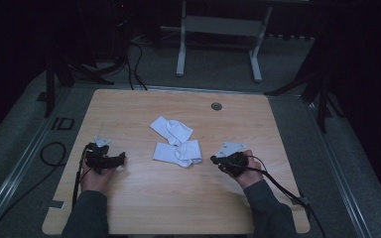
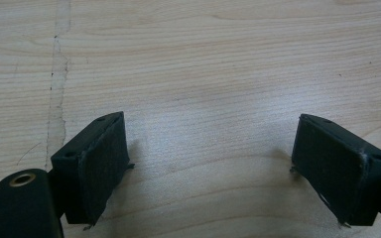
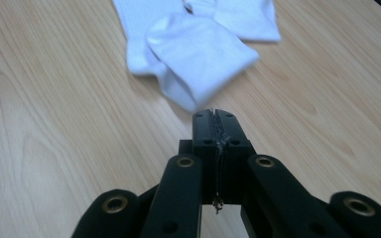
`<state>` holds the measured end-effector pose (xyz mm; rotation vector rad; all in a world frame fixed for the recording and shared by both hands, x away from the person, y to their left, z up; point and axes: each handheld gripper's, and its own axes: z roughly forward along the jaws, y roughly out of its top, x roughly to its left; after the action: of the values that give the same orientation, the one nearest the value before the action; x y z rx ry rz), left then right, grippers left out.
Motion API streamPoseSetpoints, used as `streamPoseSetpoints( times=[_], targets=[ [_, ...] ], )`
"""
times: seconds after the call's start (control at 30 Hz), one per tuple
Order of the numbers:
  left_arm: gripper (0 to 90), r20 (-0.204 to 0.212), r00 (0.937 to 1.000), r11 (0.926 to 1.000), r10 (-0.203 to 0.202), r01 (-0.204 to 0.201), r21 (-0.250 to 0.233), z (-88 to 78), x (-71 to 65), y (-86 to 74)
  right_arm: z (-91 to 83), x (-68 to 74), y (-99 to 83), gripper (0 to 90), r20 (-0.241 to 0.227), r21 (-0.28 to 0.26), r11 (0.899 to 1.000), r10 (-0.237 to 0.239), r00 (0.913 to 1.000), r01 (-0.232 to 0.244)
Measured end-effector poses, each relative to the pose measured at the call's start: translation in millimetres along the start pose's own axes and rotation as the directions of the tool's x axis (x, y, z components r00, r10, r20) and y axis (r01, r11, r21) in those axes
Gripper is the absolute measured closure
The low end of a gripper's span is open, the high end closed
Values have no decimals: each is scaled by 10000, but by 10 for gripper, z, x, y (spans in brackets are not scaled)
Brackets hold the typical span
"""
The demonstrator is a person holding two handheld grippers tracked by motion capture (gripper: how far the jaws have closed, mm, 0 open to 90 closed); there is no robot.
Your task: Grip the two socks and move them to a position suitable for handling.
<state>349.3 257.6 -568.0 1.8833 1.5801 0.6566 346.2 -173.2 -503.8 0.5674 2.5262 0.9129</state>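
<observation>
My right gripper (image 3: pixel 217 115) has its jaws pressed flat together with nothing between them, its tip just short of the nearer of the 2 white socks (image 3: pixel 198 54), not touching it. That sock lies folded near the middle of the wooden table (image 1: pixel 144 198), overlapping the farther sock (image 1: pixel 171 130) beyond it, and a small round grommet (image 1: pixel 217 106) sits near the table's far edge. My left gripper (image 2: pixel 208 163) rests well apart from the socks at the left, its jaws spread wide over bare wood.

Dim room, grey floor (image 1: pixel 213 69), white-legged frame (image 1: pixel 218 29) behind.
</observation>
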Motion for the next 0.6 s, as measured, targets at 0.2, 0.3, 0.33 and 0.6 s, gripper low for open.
streamPoseSetpoints(
  times=[0.2,0.3,0.33,0.6],
  targets=[
    [144,-2,10000,10000,-3,3,-1,0,0,0,219,22,239,889,90,-16,9985,-553,9984,553],
    [144,-1,10000,10000,-4,4,-1,0,0,0,277,31,293,894,57,-9,9980,-625,9980,625],
    [144,-1,10000,10000,-3,3,-5,1,0,0,309,31,318,893,49,24,9975,-706,9975,706],
    [144,-2,10000,10000,-3,3,-1,1,0,0,612,-34,475,894,-348,263,9986,-455,9984,464]
  ],
)
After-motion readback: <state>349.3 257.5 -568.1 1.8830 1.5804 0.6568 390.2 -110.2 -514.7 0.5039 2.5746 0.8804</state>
